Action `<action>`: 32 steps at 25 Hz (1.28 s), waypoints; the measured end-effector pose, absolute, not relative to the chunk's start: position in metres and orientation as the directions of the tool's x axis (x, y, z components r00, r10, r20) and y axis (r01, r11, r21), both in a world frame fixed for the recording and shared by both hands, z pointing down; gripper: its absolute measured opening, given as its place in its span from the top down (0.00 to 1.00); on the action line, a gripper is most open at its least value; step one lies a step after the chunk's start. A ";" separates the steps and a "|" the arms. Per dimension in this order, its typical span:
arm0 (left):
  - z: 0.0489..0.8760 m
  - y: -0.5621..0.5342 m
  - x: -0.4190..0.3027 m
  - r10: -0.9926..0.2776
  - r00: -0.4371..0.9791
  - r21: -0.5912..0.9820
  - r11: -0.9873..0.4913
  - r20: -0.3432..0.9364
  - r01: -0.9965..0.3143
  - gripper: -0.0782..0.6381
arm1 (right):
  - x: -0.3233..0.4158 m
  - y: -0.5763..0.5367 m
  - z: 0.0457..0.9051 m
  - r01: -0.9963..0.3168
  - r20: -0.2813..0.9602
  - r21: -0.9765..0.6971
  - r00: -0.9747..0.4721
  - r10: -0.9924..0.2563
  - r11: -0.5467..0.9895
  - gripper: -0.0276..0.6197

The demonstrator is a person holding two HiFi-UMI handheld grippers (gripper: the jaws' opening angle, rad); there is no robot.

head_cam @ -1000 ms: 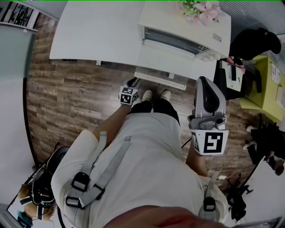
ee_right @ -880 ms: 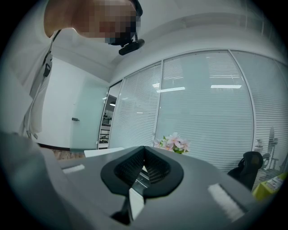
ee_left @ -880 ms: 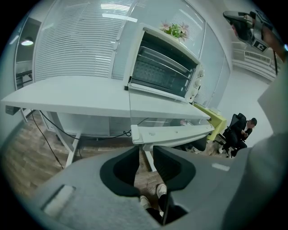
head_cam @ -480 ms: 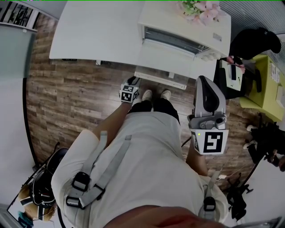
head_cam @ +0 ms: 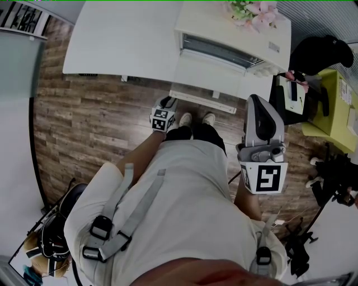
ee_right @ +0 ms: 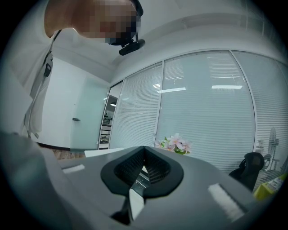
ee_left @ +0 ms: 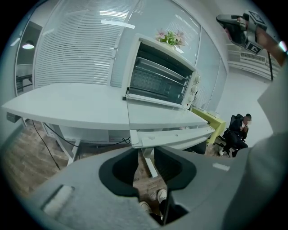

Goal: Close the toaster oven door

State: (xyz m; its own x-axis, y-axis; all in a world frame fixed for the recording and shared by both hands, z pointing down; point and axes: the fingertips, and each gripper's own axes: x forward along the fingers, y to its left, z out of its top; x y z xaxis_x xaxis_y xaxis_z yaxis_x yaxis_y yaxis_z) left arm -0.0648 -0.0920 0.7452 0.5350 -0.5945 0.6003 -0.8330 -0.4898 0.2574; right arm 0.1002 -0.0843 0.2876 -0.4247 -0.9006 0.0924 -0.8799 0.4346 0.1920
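Two grippers: left gripper [ee_left: 145, 149] low, under and just short of the door's front lip; right gripper [ee_right: 144, 147] held up at the person's side, well away from the oven.
Left jaws: slightly apart, narrow gap, nothing in it, only floor and shoes show through.
Right jaws: tips meeting, holding nothing.
Toaster oven [head_cam: 224, 33]: at the bench's [head_cam: 123, 39] right end, flowers [head_cam: 251, 11] on top.
Door [head_cam: 210, 75]: fully down, lying flat and overhanging the bench's near edge; handle bar [head_cam: 202, 100] along its outer lip.
Why this pose: my read is the left is staged below the handle to push the door up; the right is parked clear of the swing.
Task state: not started, no contact with the door.
Hidden: arms covered by the torso in the head view; right gripper view blocks most of the oven with its own body; hinge not visible.
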 end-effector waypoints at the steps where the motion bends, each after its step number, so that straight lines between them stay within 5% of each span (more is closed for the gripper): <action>1: 0.742 -0.092 -0.064 -0.597 0.538 0.260 -0.490 0.595 -0.832 0.73 | 0.100 -0.085 0.288 -0.880 0.092 0.193 -0.425 -0.900 0.435 0.95; 32: 0.687 -0.101 -0.060 -0.682 0.540 0.217 -0.504 0.494 -0.836 0.75 | 0.096 -0.094 0.288 -0.879 0.086 0.188 -0.430 -0.899 0.439 0.95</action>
State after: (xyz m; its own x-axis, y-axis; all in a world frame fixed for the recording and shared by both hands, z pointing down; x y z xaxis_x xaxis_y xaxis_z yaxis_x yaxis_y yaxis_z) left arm -0.0596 -0.1008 0.6865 0.5399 -0.6817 0.4937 -0.8357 -0.5044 0.2174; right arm 0.0961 -0.0936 0.2879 -0.4301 -0.8986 0.0863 -0.8788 0.4387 0.1880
